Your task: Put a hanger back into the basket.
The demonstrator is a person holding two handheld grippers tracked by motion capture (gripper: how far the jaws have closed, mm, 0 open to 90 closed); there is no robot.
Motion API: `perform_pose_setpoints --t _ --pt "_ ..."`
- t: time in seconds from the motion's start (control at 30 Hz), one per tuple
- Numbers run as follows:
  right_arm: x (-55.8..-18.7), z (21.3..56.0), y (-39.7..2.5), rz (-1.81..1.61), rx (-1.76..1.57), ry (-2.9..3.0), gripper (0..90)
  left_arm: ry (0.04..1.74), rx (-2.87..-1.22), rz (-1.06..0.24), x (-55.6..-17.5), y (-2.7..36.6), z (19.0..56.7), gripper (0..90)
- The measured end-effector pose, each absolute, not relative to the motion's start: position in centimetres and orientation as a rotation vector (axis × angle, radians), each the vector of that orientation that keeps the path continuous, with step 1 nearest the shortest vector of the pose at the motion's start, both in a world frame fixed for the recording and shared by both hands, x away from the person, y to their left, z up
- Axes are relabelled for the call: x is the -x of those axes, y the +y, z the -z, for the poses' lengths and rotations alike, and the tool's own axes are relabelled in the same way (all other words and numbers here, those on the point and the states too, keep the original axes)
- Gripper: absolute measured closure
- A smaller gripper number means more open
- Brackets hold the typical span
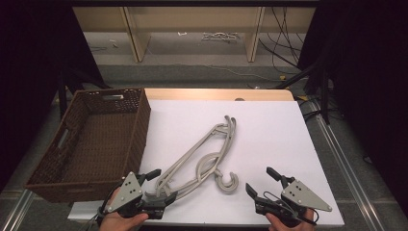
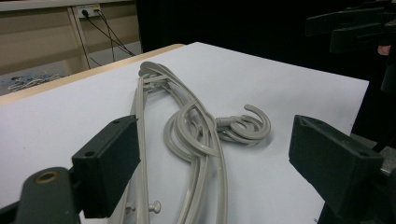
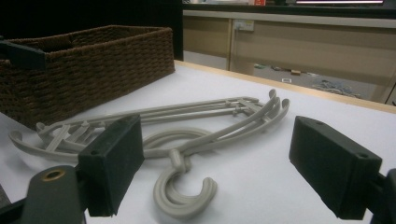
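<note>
Nearest the cam, the L gripper (image 1: 158, 185) is held at the table's near edge w/ jaws spread wide, the near end of the grey hangers (image 1: 202, 156) seen between them but not clamped; the R gripper (image 1: 262, 182) is held near the front-right, jaws also apart, nothing gripped. The hangers, stacked together, are laid diagonally across the white tabletop (image 1: 269, 130), hooks (image 1: 227, 182) curled toward the front, between both grippers. A brown wicker basket (image 1: 137, 130) is set at the table's left, just beside the hangers.

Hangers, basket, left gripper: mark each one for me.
hangers (image 1: 202, 154), high view, curved middle of the stack.
basket (image 1: 140, 126), high view, right wall.
left gripper (image 1: 161, 185), high view, between its open jaws.
</note>
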State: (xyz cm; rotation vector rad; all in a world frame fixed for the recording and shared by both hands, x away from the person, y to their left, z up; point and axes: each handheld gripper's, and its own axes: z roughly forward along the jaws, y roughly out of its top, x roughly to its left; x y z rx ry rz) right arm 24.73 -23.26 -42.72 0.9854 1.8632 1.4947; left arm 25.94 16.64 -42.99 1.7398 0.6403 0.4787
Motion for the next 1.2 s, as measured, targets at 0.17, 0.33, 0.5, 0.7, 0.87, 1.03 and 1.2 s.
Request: perform_pose_setpoints --t 0.17,0.33,0.5,0.7,0.87,1.03,1.2 --pt "-24.7 42.7 -23.3 -1.494 -0.990 1.877 18.8 0.637 -1.748 -0.477 -26.0 16.5 43.0 16.0" --pt "-24.7 42.7 -23.4 -1.491 -0.990 1.866 18.8 0.615 -1.744 -0.446 -25.9 16.2 43.0 15.8" --pt "-24.7 42.7 -23.4 -1.488 -0.989 1.866 18.8 0.613 -1.746 -0.450 -25.9 15.9 42.7 15.9" --pt "-24.6 42.7 -23.5 -1.489 -0.990 1.857 18.8 0.601 -1.759 -0.445 -26.0 15.5 42.6 16.0" --pt "-24.5 42.7 -23.6 -1.480 -0.996 1.853 18.9 0.586 -1.818 -0.422 -26.5 14.6 43.0 19.6" --pt "-24.7 42.8 -23.6 -1.505 -1.002 1.834 18.9 0.592 -1.861 -0.444 -27.2 13.4 43.0 20.4" --pt "-24.6 42.7 -23.8 -1.471 -1.013 1.858 18.9 0.570 -1.979 -0.472 -28.4 11.3 43.6 23.1"
